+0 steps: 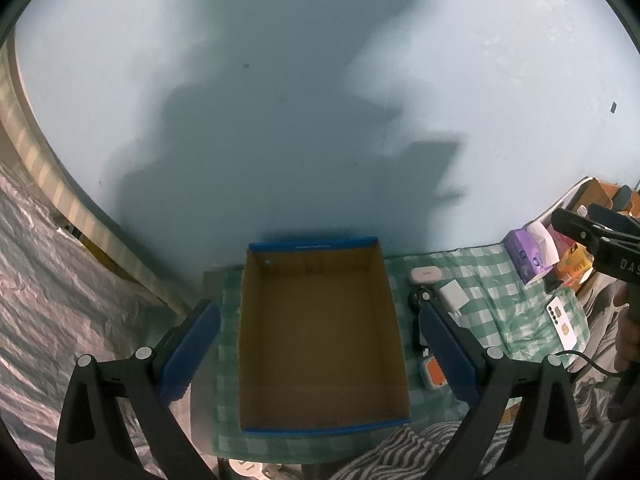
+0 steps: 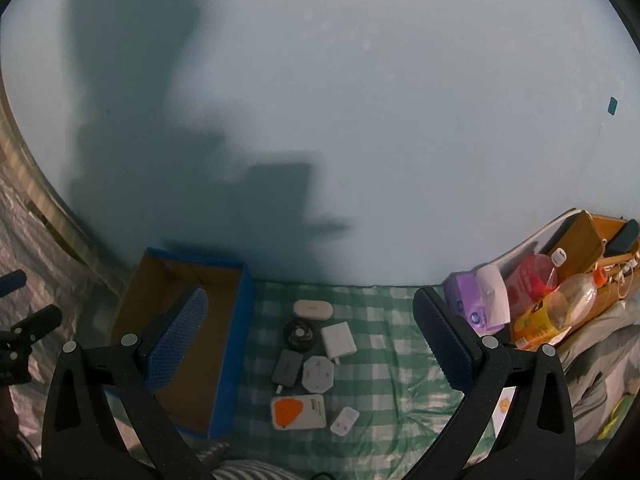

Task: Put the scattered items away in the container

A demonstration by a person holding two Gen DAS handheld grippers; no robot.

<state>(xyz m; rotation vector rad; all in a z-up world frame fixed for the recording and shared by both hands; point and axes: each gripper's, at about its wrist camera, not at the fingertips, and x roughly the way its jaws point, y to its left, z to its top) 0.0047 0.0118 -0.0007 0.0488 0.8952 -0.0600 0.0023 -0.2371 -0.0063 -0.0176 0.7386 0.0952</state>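
Empty box on the left, scattered gadgets just to its right, right gripper nearer them.

The cardboard box [image 2: 176, 344] sits open and empty on the checked cloth [image 2: 384, 364], straight ahead of the left gripper [image 1: 318, 350], whose jaws are spread and hold nothing. The small items lie in a cluster beside the box's right wall, between the spread, empty jaws of the right gripper [image 2: 308, 344]: white charger [image 2: 338, 339], orange-and-white pack [image 2: 298, 411], grey adapter [image 2: 287, 367]. The cluster runs lengthwise away from the camera, so the right gripper looks better placed to reach first.
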